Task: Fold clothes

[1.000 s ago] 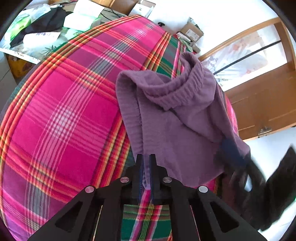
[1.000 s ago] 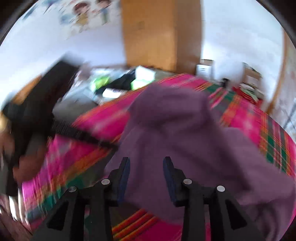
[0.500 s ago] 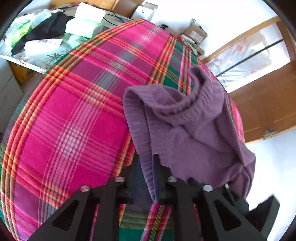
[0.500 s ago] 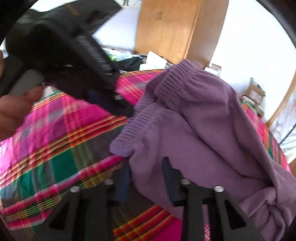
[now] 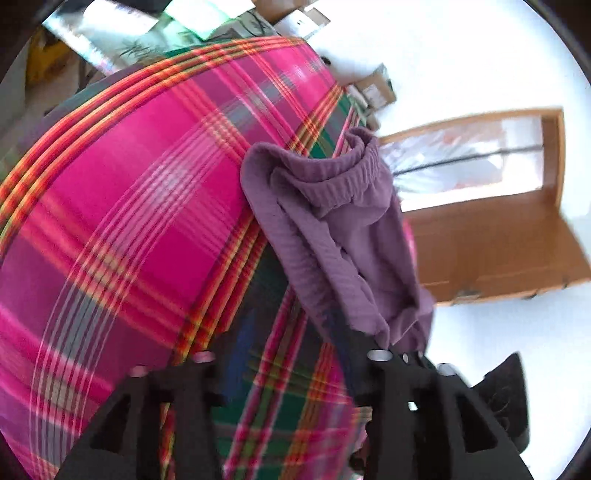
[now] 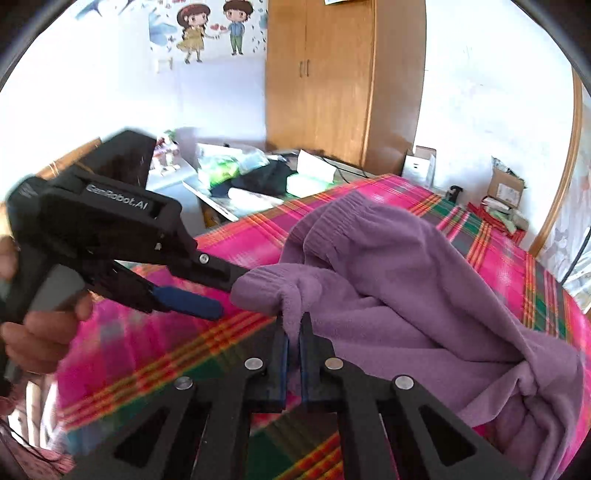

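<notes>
Bedroom scene: plaid bedspread (image 6: 236, 236) in pink, green and orange covers the bed, and we see the purple garment (image 6: 388, 280) lying crumpled on it, ribbed waistband (image 5: 343, 177) at the far end. Our right gripper (image 6: 291, 332) has its jaws clenched on a near fold of the purple fabric. Our left gripper (image 5: 291, 354) has jaws released, spread wide; one finger tip touches the garment's near-left edge, the blue-padded finger (image 6: 188, 301) sits over bare bedspread. A hand (image 6: 40, 328) holds the left gripper's handle. Far side: wooden wardrobe (image 6: 332, 81), cluttered counter (image 6: 240, 181), cartoon wall stickers (image 6: 210, 29), cardboard boxes (image 6: 506, 184).
</notes>
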`<control>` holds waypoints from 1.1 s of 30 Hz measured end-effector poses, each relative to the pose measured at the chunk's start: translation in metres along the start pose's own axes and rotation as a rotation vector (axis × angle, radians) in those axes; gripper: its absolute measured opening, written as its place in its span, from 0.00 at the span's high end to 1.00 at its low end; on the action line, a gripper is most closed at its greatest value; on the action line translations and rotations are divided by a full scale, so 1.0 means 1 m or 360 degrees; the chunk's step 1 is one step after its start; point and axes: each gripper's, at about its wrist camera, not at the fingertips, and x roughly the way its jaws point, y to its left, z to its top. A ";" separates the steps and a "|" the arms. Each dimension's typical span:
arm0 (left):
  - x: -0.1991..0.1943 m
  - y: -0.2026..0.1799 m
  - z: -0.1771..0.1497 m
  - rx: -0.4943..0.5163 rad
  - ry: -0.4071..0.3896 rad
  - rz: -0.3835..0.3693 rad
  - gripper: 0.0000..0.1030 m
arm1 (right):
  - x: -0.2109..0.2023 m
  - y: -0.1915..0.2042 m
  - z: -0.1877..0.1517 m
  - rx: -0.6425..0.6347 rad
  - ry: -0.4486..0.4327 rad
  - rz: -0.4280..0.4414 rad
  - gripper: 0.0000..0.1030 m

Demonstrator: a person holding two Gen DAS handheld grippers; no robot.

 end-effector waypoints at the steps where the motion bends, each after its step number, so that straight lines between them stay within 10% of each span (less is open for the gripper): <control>1: -0.005 0.004 -0.002 -0.0025 -0.0016 -0.0021 0.44 | -0.002 0.004 0.000 0.0005 -0.0005 0.0017 0.95; 20: -0.063 0.050 -0.017 -0.0194 -0.0246 -0.0188 0.44 | 0.022 0.085 -0.003 0.0007 0.0071 0.0280 0.95; 33: -0.082 0.062 -0.016 -0.0131 -0.0355 0.0092 0.44 | 0.044 0.090 -0.020 0.0015 0.0266 0.0389 0.89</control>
